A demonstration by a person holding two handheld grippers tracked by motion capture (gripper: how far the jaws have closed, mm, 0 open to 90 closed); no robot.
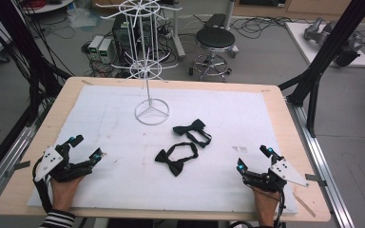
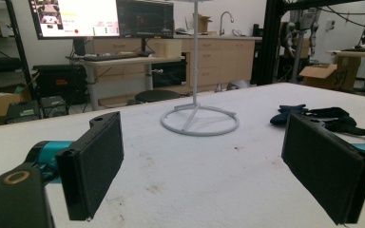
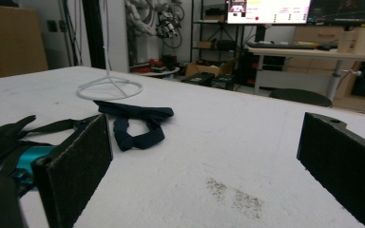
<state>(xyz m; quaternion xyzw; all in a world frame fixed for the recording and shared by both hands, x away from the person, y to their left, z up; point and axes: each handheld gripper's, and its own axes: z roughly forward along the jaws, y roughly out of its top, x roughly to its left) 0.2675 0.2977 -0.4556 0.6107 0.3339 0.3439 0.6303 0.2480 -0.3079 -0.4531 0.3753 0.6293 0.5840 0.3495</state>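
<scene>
Two bow ties lie on the white foam board: a navy one farther back and a black one nearer me. A white wire rack stands on its ring base behind them. My left gripper rests at the board's near left, open and empty. At the near right my right gripper is also open with nothing in it. In the left gripper view the open left gripper faces the ring base, with the navy tie at the right. In the right gripper view the navy tie and black tie lie ahead of the open right gripper.
The foam board sits on a wooden table. Black frame posts rise at the right, and a stool and cables lie on the floor beyond the far edge. A dark smudge marks the board.
</scene>
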